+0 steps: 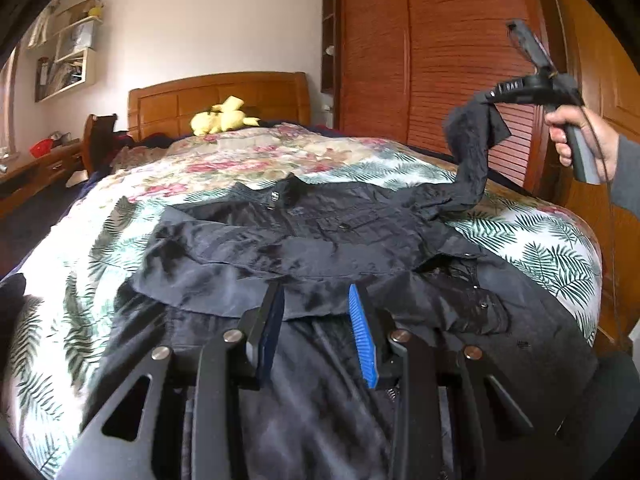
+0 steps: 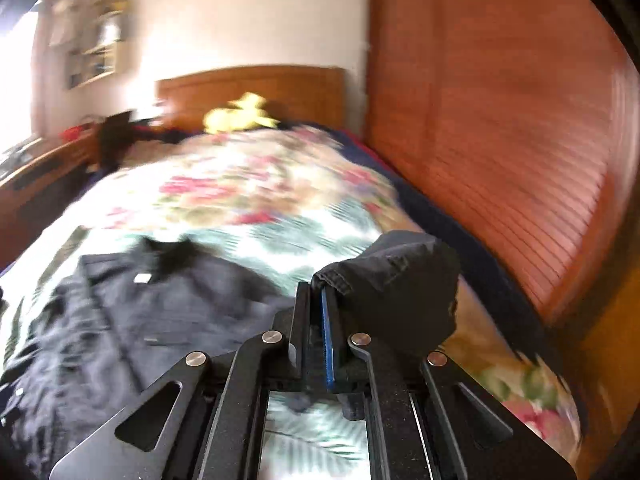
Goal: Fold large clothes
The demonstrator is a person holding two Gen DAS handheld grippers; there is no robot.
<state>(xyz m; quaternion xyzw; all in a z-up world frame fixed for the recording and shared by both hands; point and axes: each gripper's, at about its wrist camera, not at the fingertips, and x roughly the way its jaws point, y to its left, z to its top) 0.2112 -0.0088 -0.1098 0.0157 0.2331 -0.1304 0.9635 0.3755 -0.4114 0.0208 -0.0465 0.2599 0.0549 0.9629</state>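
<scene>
A large dark jacket lies spread on the bed, one sleeve folded across its body. My left gripper is open just above the jacket's lower part, holding nothing. My right gripper is shut on the cuff of the other sleeve and holds it up in the air at the right. In the right wrist view the gripper is shut on the sleeve cuff, with the jacket's body lower left, blurred.
The bed has a floral and palm-leaf cover. A yellow plush toy lies by the wooden headboard. A wooden wardrobe stands close on the right. A desk and wall shelves are at left.
</scene>
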